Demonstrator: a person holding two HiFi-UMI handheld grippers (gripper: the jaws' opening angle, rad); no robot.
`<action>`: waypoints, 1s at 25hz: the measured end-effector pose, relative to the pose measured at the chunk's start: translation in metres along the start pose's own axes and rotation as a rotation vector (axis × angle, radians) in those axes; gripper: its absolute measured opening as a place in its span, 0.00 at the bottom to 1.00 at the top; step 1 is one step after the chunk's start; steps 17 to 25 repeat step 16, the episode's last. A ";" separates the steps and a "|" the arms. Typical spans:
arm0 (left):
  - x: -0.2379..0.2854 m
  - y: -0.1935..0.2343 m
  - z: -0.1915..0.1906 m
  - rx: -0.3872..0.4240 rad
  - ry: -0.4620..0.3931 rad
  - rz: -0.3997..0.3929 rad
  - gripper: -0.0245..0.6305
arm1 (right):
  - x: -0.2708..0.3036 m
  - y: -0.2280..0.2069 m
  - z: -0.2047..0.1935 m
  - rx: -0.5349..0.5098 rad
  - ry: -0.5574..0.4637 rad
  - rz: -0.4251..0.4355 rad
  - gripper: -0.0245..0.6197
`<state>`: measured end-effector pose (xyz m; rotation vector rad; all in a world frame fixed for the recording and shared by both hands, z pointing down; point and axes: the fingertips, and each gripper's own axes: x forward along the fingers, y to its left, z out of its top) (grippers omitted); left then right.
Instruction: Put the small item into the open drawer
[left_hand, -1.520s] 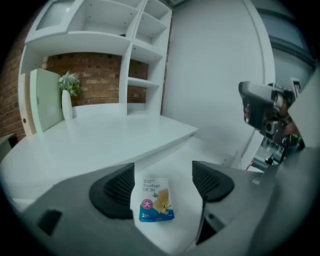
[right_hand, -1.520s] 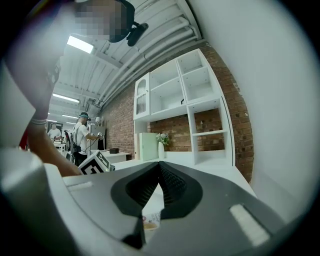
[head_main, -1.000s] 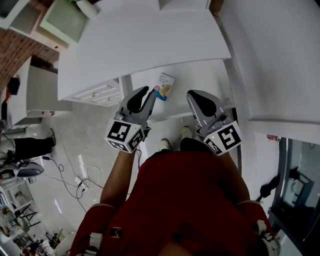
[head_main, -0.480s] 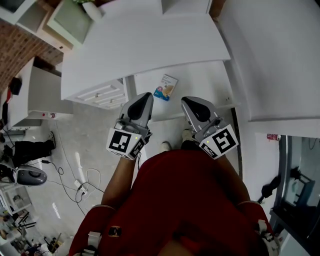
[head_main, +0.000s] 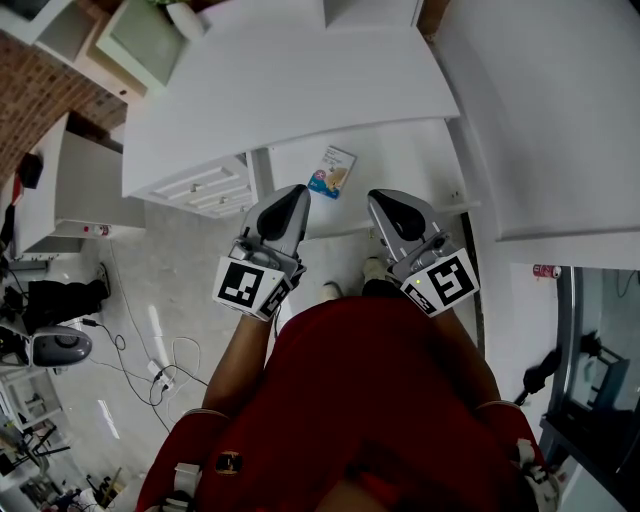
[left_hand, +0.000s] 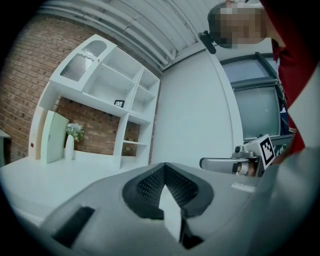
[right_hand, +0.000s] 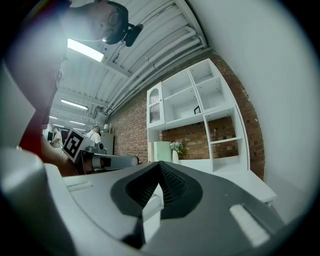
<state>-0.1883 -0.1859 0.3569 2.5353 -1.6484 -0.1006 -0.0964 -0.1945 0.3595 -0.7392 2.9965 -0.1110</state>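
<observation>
Head view: small item (head_main: 331, 171), print unreadable

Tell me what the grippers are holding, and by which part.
Nothing: left gripper and right gripper are shut, empty; the small packet lies free beyond them.

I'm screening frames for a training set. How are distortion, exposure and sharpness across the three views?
Head view: the white desk top is washed out, nearly featureless, though the small item shows clearly. Left gripper view: heavy fisheye, black corners, the shelf unit bowed. Right gripper view: same fisheye, the ceiling light blown out.
</observation>
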 end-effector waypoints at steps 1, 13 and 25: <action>0.000 0.001 0.000 -0.001 0.001 0.001 0.04 | 0.000 0.000 0.000 -0.001 0.001 -0.002 0.05; 0.007 0.001 -0.009 -0.008 0.030 0.000 0.04 | -0.006 -0.011 -0.001 0.009 -0.001 -0.022 0.05; 0.012 0.000 -0.008 -0.009 0.029 0.001 0.04 | -0.007 -0.015 -0.001 0.010 -0.001 -0.026 0.05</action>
